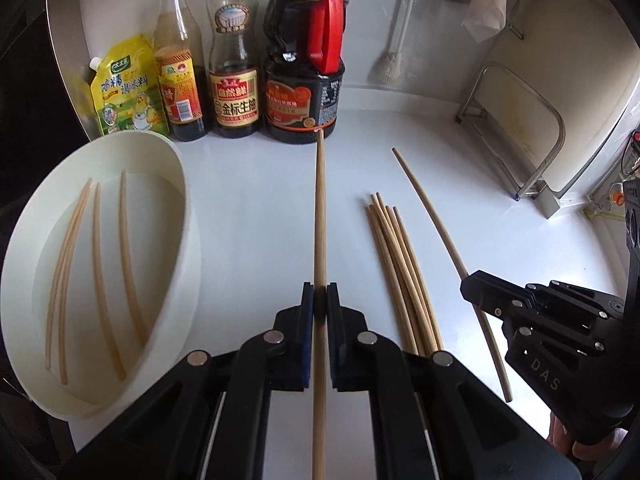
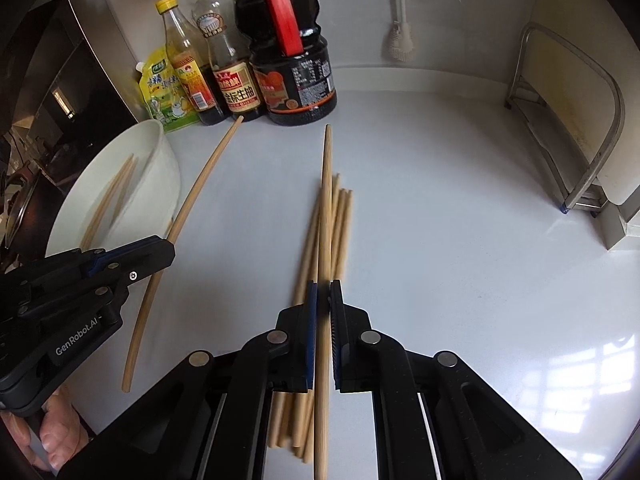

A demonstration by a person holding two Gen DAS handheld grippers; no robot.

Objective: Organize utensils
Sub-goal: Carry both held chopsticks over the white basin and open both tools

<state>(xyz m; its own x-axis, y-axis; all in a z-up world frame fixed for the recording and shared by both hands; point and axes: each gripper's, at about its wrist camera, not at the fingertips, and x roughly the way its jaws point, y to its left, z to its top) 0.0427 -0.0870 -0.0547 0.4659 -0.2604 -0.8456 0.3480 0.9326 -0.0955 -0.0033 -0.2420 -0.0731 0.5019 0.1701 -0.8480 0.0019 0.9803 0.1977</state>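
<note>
One chopstick [image 1: 320, 216] is clamped between the closed jaws of the left gripper [image 1: 319, 304], another [image 2: 326, 216] in the right gripper [image 2: 323, 300]. A bundle [image 1: 400, 276] is left on the counter [image 1: 248, 216]; three lie in the white tub [image 1: 188, 216].

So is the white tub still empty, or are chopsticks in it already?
Not empty: the white tub holds several chopsticks lying flat on its bottom, seen in both wrist views.

The left gripper [image 1: 320, 304] and right gripper [image 2: 323, 300] pointed steeply down side by side, each clamped on one chopstick; fingers [image 2: 52, 440] gripped the left handle.
</note>
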